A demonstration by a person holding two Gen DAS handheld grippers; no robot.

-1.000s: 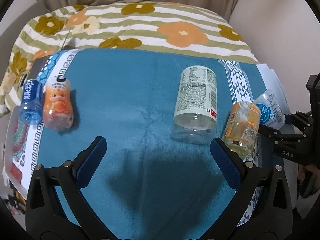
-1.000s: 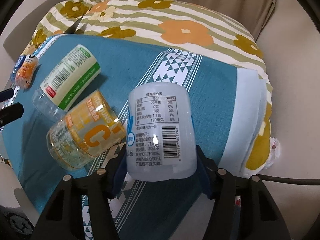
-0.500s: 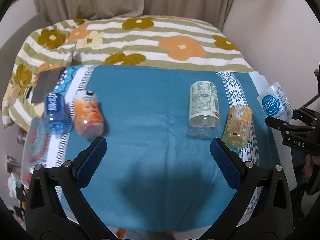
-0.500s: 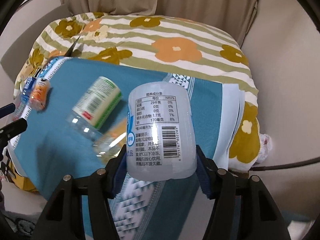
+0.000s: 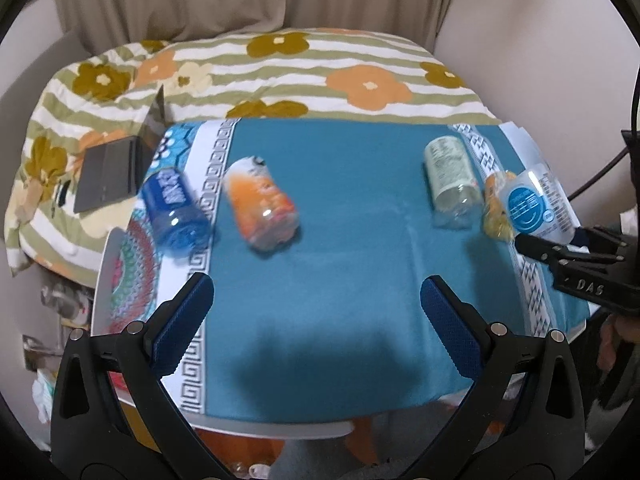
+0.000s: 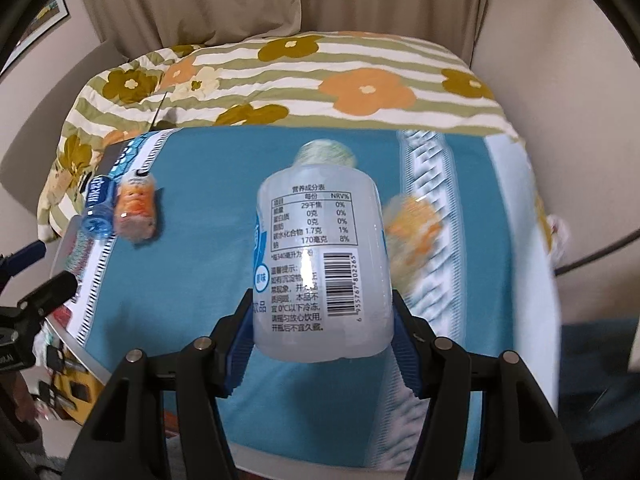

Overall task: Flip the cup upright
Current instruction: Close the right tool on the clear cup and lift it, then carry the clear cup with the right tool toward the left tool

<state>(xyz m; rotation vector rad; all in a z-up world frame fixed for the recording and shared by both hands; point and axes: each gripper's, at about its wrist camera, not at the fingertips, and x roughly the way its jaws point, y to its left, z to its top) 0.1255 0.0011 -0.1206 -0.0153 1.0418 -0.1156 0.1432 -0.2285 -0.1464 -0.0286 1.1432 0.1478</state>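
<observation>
- The right tool (image 6: 322, 344) clamped the translucent white cup (image 6: 320, 264) above the blue tabletop (image 6: 192, 280) — best rotated base-down before lowering.
- The left tool (image 5: 316, 308) hung agape, empty.

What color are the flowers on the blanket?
Orange and mustard-brown flowers on green-and-white stripes; right wrist view shows best.

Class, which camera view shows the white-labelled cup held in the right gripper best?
The right wrist view: the white-labelled cup fills the centre, clamped in the right gripper, label readable. The left wrist view shows it small at the right edge.
</observation>
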